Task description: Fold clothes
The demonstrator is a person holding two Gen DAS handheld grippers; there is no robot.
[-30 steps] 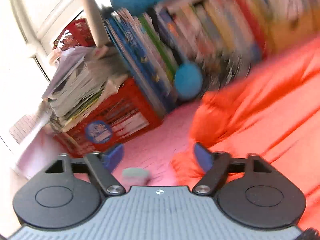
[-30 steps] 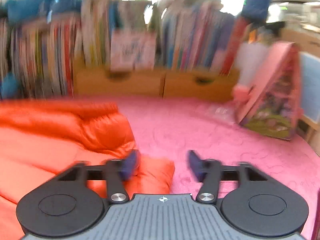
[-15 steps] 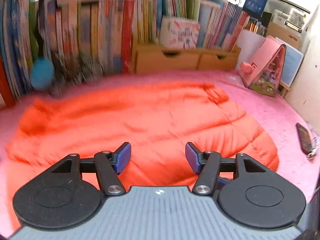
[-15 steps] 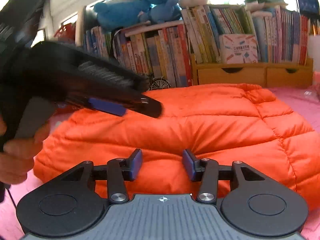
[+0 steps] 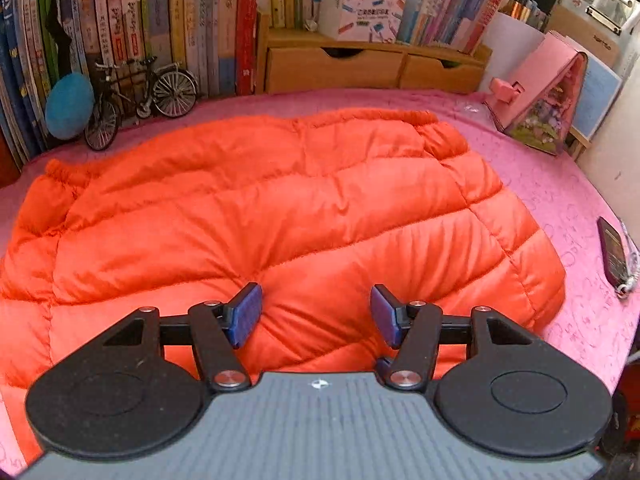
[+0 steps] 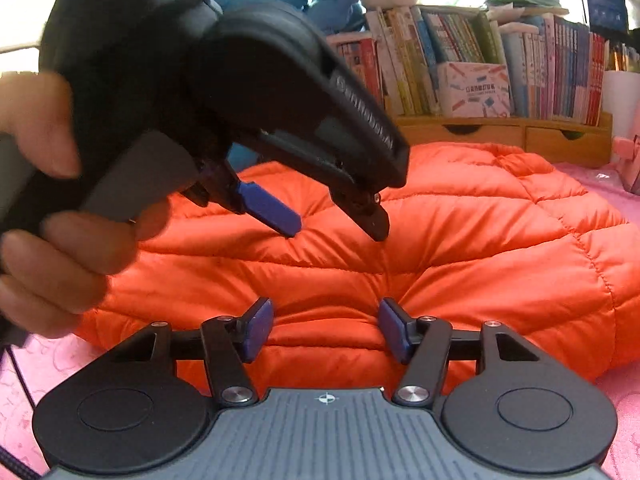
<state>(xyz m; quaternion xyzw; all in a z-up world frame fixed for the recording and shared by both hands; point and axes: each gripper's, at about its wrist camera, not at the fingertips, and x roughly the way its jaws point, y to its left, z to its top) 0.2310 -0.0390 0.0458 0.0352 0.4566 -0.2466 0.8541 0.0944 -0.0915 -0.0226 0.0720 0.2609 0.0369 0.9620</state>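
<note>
Lying spread across the pink bedcover [image 5: 568, 184], an orange quilted jacket [image 5: 280, 216] is filling most of both views, its near edge cut off behind the gripper bodies. Left gripper [image 5: 316, 314] is hovering over the jacket's near part with jaws wide apart, nothing between the blue pads [image 5: 245, 314]; whether they are touching the fabric is hard to tell. Right gripper [image 6: 326, 330] is likewise gaping wide above the near edge, gripping nothing. In the right wrist view the left gripper's body is looming large and blurred at upper left, held by the left hand [image 6: 52, 216], hiding the left bookshelf. Far behind, books [image 5: 224, 20], wooden drawers [image 5: 336, 66] and a model bicycle [image 5: 140, 96] are lining the wall; a dark phone [image 5: 611, 250] is lying at right, partly cut off.
</note>
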